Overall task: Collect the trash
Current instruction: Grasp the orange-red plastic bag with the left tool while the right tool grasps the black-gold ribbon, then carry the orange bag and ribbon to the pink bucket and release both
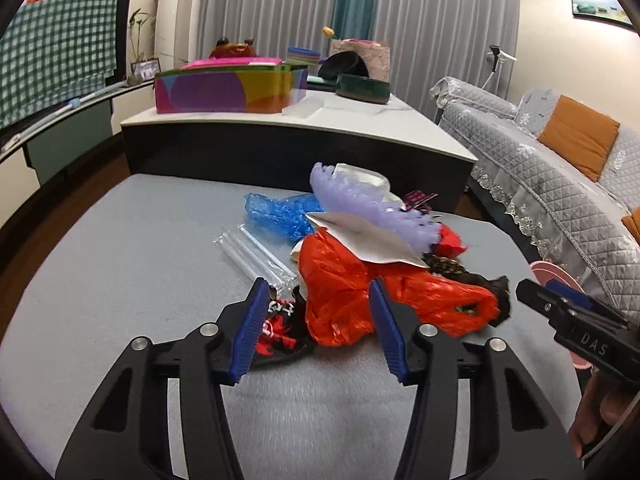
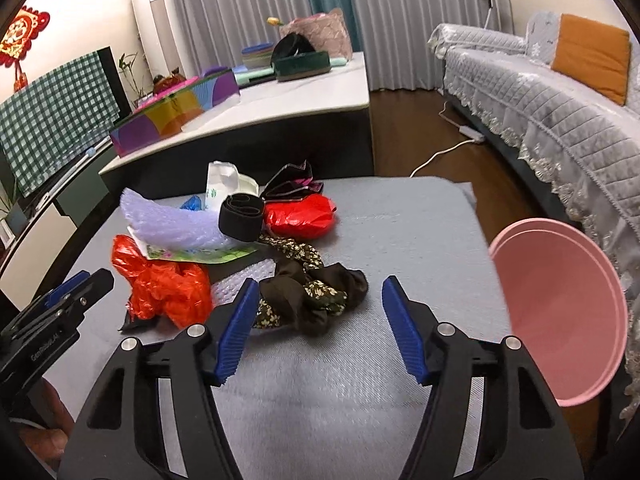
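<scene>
A heap of trash lies on the grey padded table (image 1: 120, 264). Nearest the grippers is a crumpled red plastic bag (image 1: 344, 292), with a second red bag (image 2: 300, 216) at the far side of the heap. Between them lie a lilac bubble-wrap sheet (image 2: 176, 220), a blue plastic bag (image 1: 280, 212), clear plastic tubes (image 1: 252, 252), a white paper sheet (image 1: 368, 240), a black band loop (image 2: 240, 216) and a dark floral cloth (image 2: 312, 288).

The left gripper (image 1: 316, 320) points down at the near edge of the heap. Its blue pads (image 1: 250, 328) stand apart, the red plastic bag and a red-and-black wrapper (image 1: 280, 328) lying between them; the pads are not seen pressing on either.

The right gripper (image 2: 316, 320) is spread likewise. The dark floral cloth lies between its pads (image 2: 236, 328), just beside the left-hand one; whether they touch cannot be told.

A pink basin (image 2: 560, 320) sits tilted at the table's right edge, near the right gripper. A person's hand (image 1: 600, 412) shows behind that gripper in the left wrist view.
</scene>
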Motion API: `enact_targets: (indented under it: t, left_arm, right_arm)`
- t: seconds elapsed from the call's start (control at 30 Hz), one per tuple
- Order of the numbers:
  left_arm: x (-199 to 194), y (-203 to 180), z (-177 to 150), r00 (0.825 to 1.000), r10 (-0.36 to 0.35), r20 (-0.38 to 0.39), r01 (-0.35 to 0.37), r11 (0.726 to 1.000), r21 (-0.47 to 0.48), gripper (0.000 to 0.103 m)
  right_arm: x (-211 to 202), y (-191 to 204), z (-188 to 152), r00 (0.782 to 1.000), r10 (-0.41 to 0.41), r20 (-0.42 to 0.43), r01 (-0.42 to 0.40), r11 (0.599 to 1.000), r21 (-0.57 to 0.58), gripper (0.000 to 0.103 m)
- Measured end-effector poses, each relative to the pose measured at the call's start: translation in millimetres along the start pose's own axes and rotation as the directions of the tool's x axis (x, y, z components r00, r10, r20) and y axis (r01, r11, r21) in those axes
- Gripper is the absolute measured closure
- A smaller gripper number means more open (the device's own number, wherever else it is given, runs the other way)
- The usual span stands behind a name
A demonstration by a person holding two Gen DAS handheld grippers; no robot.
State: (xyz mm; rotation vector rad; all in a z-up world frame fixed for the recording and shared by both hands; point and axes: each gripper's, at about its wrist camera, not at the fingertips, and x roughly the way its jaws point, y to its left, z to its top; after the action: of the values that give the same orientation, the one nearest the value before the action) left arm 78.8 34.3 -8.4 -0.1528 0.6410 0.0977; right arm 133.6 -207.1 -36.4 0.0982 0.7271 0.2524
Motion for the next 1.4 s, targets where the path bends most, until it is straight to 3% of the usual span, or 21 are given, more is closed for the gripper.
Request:
enact_targets:
  t: [0.27,0.33,0.43,0.5,0.63,1.13,1.4]
  left_arm:
    - [25,-1,5,0.998,-0.049,-0.026,0.049,0.999,-0.015,0.052]
    - [30,-3,6,0.998,-0.053,-0.037,0.052,0.998,-0.019,0.053]
    - [33,-3,6,0.996,-0.073,-0.048,0.072,0.997,-0.027,0.064]
    - [31,-5,6,0.995,-0.083,-0.049,0.082,0.996,-0.023,0.069]
    - [24,-8,9,0.995,-0.089,-0.037,0.09,0.996,0.0,0.083]
    - [-33,-11,15,0.995,-0.078,0.068,0.077,0.997,0.016,0.085]
    - [-65,-18,14,0.987,-0.111,0.113,0.106,0.993,0.05,0.086]
  right_arm:
    - [33,1,-3,0.997,0.04,-0.065,-0.039,0.999,0.006,0.04]
    - [36,0,-3,0.996,0.047,-0.079,-0.047,0.999,0.004,0.046]
    - [42,2,-5,0.993,0.059,-0.106,-0.059,0.998,-0.002,0.062]
    - [43,4,-5,0.991,0.069,-0.113,-0.07,0.997,-0.01,0.079]
    - [34,3,-2,0.992,0.079,-0.096,-0.081,0.997,-0.017,0.089]
    - [-40,-7,13,0.996,0.051,0.068,-0.049,0.998,-0.04,0.092]
    - [-81,-18,16,0.99,0.011,0.138,-0.005,0.999,-0.046,0.091]
